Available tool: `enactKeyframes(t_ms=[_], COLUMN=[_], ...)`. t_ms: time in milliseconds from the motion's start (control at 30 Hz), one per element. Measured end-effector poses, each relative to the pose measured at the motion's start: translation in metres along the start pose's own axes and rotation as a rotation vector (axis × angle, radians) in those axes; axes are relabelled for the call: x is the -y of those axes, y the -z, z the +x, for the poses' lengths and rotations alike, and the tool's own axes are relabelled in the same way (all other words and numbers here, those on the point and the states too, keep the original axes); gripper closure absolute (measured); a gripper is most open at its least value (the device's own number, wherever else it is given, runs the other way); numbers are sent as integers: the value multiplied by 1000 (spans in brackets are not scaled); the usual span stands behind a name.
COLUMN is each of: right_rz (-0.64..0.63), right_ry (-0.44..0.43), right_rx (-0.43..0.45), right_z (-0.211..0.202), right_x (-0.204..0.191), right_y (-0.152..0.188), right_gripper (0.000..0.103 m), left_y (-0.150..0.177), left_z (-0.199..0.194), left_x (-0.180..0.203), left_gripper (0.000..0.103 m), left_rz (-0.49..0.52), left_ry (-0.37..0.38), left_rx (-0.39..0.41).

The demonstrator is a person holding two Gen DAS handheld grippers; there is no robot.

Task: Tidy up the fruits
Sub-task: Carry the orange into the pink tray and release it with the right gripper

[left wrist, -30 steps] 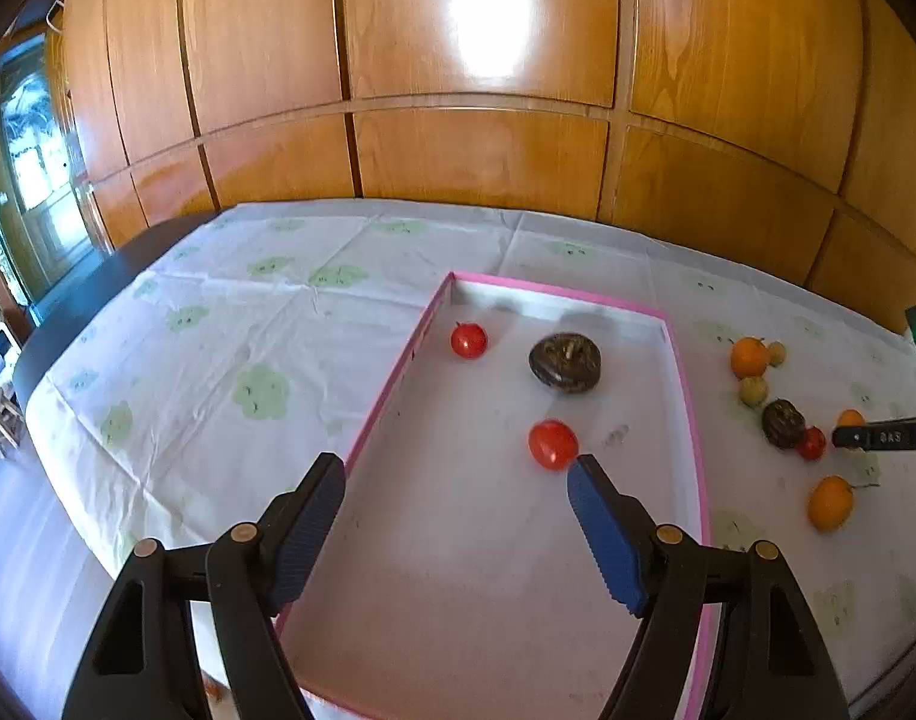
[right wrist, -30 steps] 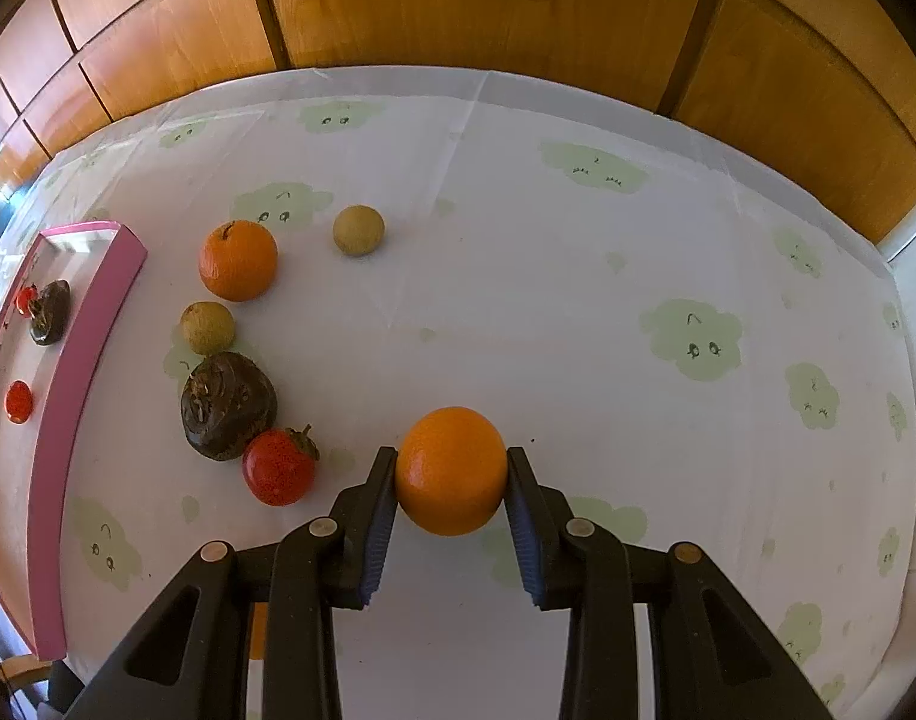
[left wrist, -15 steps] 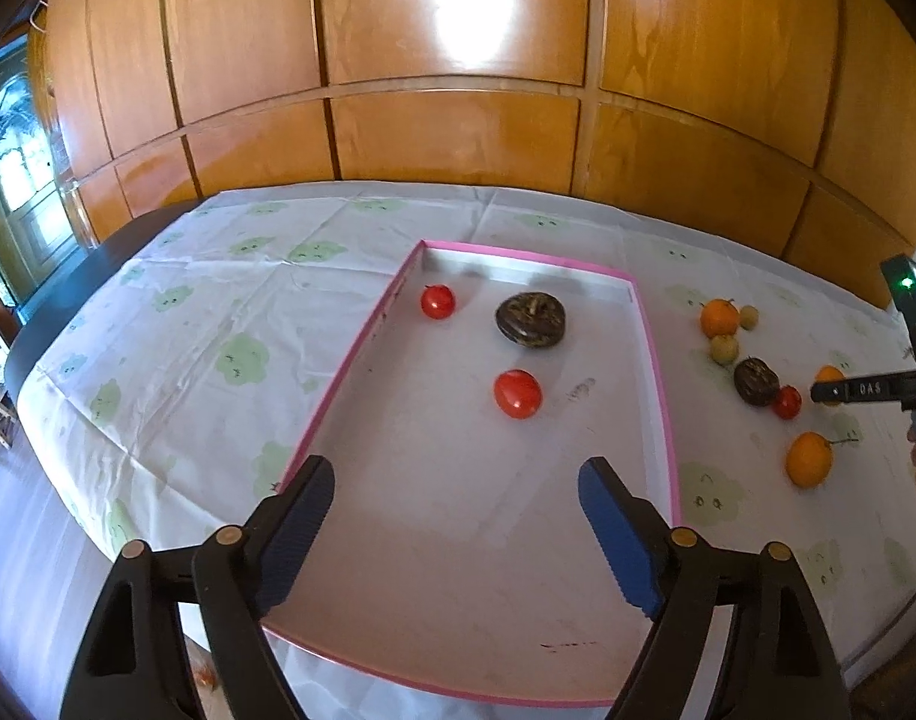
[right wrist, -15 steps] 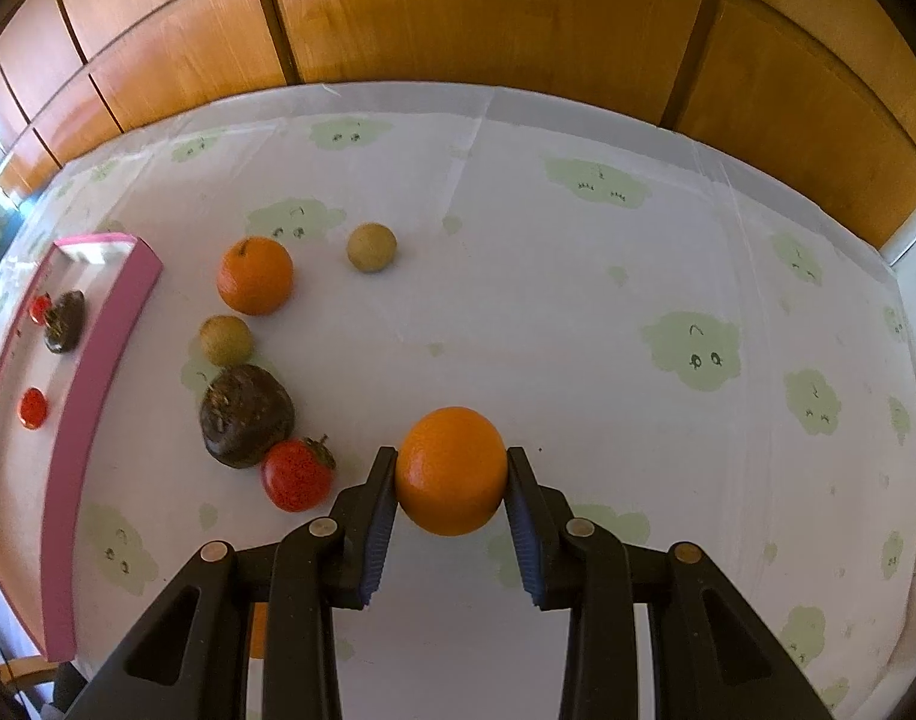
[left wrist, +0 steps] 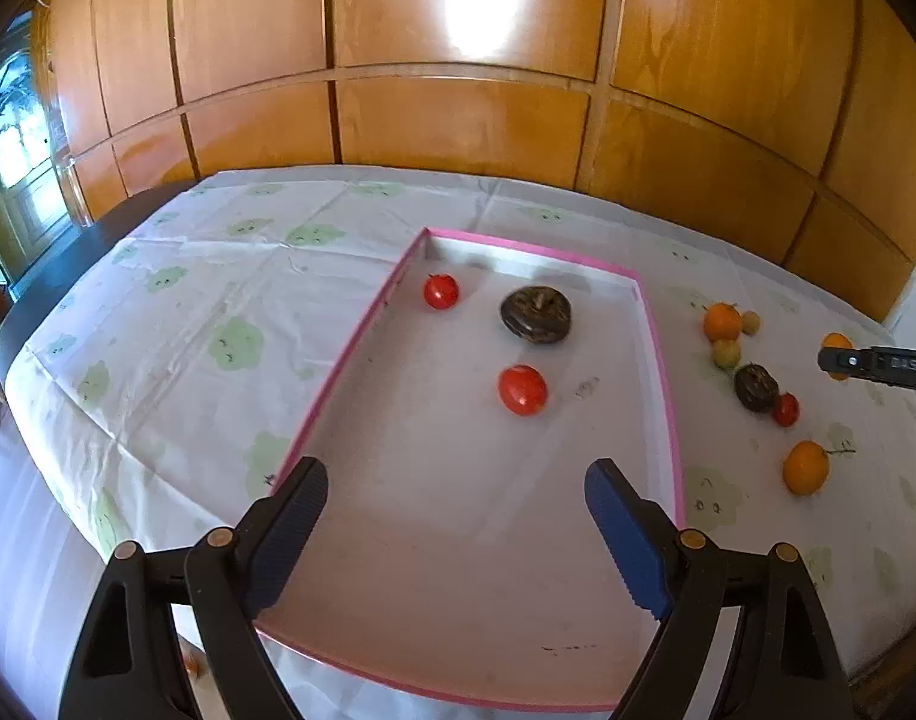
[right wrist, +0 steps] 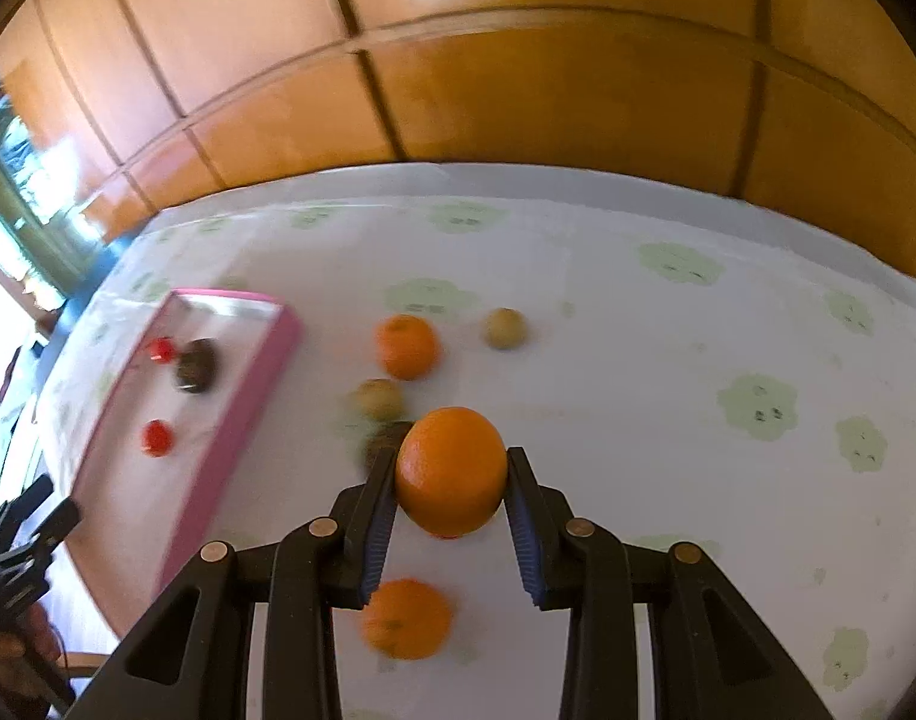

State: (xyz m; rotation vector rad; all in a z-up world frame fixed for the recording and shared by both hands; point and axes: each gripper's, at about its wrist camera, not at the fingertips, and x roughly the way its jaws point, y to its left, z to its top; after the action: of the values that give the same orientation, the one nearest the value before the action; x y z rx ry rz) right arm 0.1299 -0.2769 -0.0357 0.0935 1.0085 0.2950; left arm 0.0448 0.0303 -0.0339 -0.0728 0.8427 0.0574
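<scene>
My right gripper (right wrist: 451,474) is shut on an orange (right wrist: 452,469) and holds it above the table; it also shows at the right edge of the left wrist view (left wrist: 837,354). A pink-rimmed white tray (left wrist: 659,360) holds two red tomatoes (left wrist: 521,389) (left wrist: 440,291) and a dark brown fruit (left wrist: 536,314). My left gripper (left wrist: 455,507) is open and empty above the tray's near half. Loose on the cloth lie two more oranges (right wrist: 406,345) (right wrist: 405,618), two small yellowish fruits (right wrist: 504,328) (right wrist: 376,398), a dark fruit (left wrist: 755,387) and a small red fruit (left wrist: 785,409).
A white tablecloth (left wrist: 218,324) with green prints covers the table. Wood panelling (left wrist: 458,120) stands behind it. The table's left edge drops off near a window (left wrist: 14,138). My left gripper shows at the lower left of the right wrist view (right wrist: 20,540).
My right gripper has lifted the orange and swung left toward the tray; the view is blurred by motion. My left gripper has pulled back from the tray, still open.
</scene>
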Motion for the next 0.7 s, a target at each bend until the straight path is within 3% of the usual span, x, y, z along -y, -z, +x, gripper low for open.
enactKeyframes(t_ms=[333,500,700], right_rz=[-153,-177,-202], right_ry=[-165,-188,-134], right_rx=[-6,-43,-91], right_z=[13,43,77], right_x=[-113,-158,-184], right_y=[-4,-9,-12], right_gripper=[68,68,67], left_y=[6,11,14], left_z=[5,5,3], left_x=[-15,-19,-22], left_gripper=[12,10,8], left_rz=[2,-11,-21], left_ry=[-21,-14,-2], left_rx=[-4,-9,2])
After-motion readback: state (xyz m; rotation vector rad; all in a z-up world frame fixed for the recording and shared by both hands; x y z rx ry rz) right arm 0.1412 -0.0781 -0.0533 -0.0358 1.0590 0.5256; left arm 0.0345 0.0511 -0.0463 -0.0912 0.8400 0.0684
